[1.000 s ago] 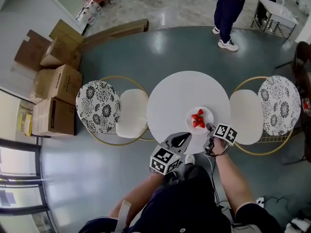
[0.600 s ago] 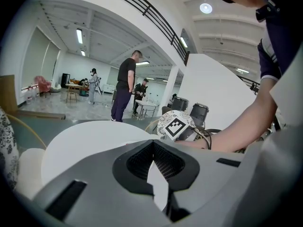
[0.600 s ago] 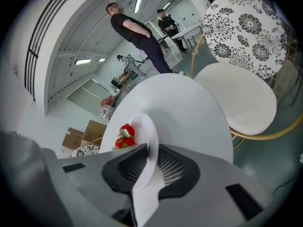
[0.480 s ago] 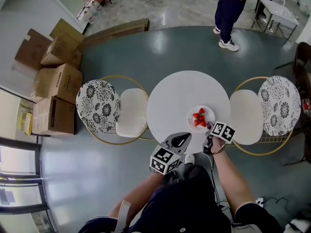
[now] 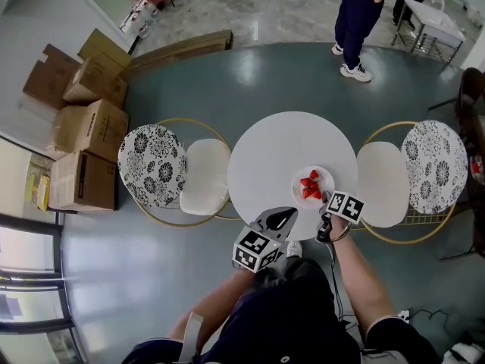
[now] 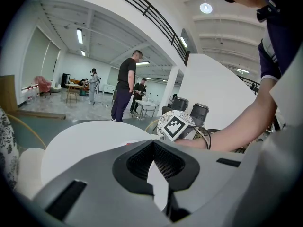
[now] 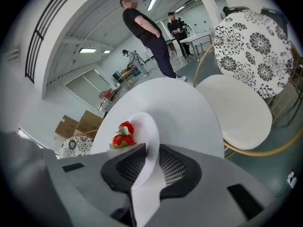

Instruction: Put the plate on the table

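Note:
A small white plate (image 5: 312, 186) with red strawberries (image 5: 308, 187) on it is over the near right part of the round white table (image 5: 280, 146). My right gripper (image 5: 326, 200) is shut on the plate's near rim. In the right gripper view the plate (image 7: 143, 126) runs between the black pads, with the strawberries (image 7: 122, 135) just to their left. Whether the plate touches the table (image 7: 184, 108) I cannot tell. My left gripper (image 5: 286, 216) hovers at the table's near edge, shut and empty; its pads (image 6: 154, 160) meet over the tabletop (image 6: 85, 138).
Two gold-framed chairs flank the table, one on the left (image 5: 204, 177) and one on the right (image 5: 383, 182), each with a flower-patterned back. Cardboard boxes (image 5: 83, 123) are stacked at far left. A person (image 5: 360, 14) stands beyond the table beside a small white table (image 5: 433, 17).
My right gripper has shifted slightly left and further over the table, carrying the plate with it. The left gripper has stayed where it was.

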Demonstrator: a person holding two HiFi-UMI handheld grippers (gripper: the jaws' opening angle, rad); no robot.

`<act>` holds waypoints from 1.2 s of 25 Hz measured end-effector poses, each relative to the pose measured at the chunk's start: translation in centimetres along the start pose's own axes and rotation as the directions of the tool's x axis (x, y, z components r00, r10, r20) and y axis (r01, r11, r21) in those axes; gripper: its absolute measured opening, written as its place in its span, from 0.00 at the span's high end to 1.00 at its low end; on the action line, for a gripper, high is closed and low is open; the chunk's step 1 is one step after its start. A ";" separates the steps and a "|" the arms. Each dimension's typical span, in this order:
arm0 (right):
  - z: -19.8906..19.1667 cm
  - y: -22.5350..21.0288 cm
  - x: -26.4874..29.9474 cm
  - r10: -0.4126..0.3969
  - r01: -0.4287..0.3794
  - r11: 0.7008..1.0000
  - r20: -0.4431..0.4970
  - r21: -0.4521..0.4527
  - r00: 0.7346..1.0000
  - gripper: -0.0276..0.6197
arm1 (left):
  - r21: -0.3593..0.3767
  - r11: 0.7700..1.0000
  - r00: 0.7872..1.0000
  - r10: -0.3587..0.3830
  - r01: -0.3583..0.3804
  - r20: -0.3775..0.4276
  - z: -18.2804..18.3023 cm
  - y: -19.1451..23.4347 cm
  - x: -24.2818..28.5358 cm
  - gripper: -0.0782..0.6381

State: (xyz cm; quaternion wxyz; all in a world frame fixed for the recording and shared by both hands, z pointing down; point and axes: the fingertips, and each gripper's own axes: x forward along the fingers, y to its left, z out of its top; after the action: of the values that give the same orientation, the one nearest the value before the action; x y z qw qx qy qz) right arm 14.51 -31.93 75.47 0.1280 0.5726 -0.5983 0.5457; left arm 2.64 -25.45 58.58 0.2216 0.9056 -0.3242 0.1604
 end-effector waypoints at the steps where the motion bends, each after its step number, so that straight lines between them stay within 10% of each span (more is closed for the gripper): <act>1: 0.0 0.0 0.0 -0.006 0.006 1.000 -0.002 -0.015 1.000 0.86 | 0.000 1.000 1.000 -0.001 0.001 0.000 0.0 0.0 0.0 0.88; 23: 0.0 -1.1 -1.2 -0.132 0.128 0.955 0.001 -0.268 0.991 0.82 | 0.015 1.000 1.000 -0.013 0.013 0.002 0.4 -0.2 0.0 0.88; 30: 2.0 1.5 -4.4 0.015 0.014 0.936 0.081 -0.350 0.997 0.82 | 0.029 0.999 1.000 -0.021 0.020 0.020 1.3 -0.4 0.5 0.88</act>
State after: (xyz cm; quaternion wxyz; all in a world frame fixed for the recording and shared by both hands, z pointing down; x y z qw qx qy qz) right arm 15.57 -31.55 70.55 0.2030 0.5624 -0.6910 0.4062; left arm 3.50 -26.11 57.56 0.2069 0.9136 -0.3147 0.1534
